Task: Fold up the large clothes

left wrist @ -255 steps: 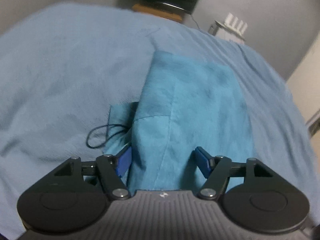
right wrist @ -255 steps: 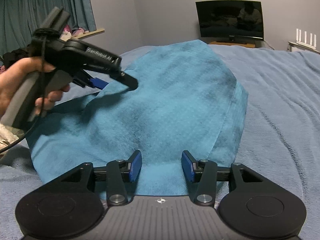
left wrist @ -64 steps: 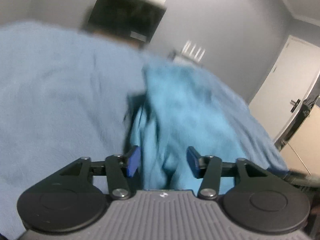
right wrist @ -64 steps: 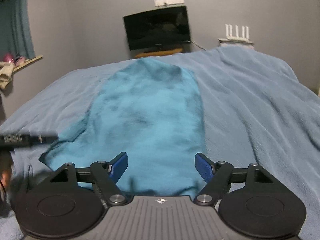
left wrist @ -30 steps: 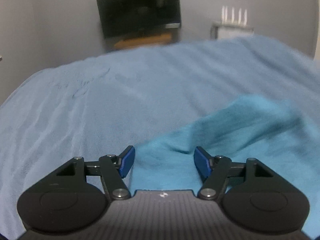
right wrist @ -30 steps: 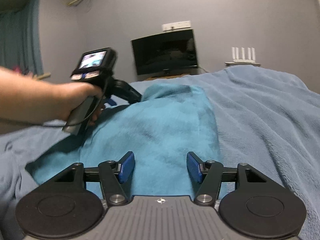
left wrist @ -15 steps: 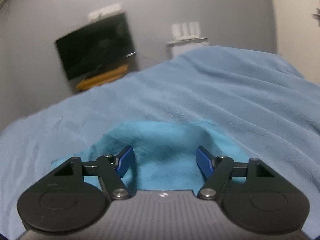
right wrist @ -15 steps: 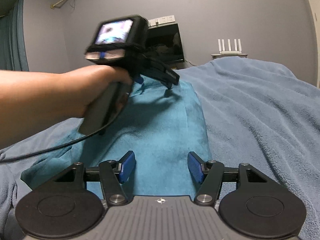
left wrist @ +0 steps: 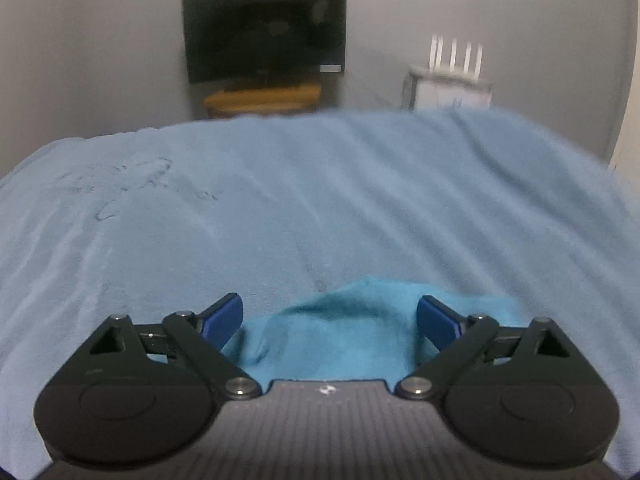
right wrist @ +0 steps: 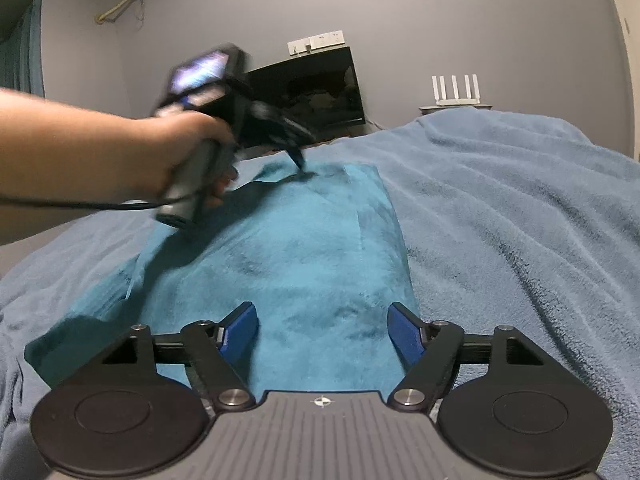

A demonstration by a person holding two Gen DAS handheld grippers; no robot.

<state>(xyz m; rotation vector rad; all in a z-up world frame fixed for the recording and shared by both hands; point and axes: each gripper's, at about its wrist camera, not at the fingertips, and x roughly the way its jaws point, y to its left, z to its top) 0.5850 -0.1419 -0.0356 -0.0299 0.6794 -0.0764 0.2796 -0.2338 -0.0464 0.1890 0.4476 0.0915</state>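
Note:
A teal garment (right wrist: 304, 256) lies folded lengthwise on the light blue blanket (right wrist: 500, 216). My right gripper (right wrist: 323, 330) is open and empty, just above the garment's near end. My left gripper (left wrist: 330, 322) is open, with the garment's far top edge (left wrist: 352, 328) bunched between its jaws. In the right wrist view the left gripper (right wrist: 298, 162) is blurred, held by a hand at the garment's far end, its tips touching the cloth.
A dark screen (left wrist: 266, 34) on a wooden stand (left wrist: 262, 98) and a white router (left wrist: 456, 56) stand by the grey far wall. The blanket-covered bed reaches out to all sides. A cable (right wrist: 80, 202) hangs from the left gripper's handle.
My left gripper has travelled along the garment to its far end and come down onto the top edge. My right gripper has opened a little wider and stays at the near end.

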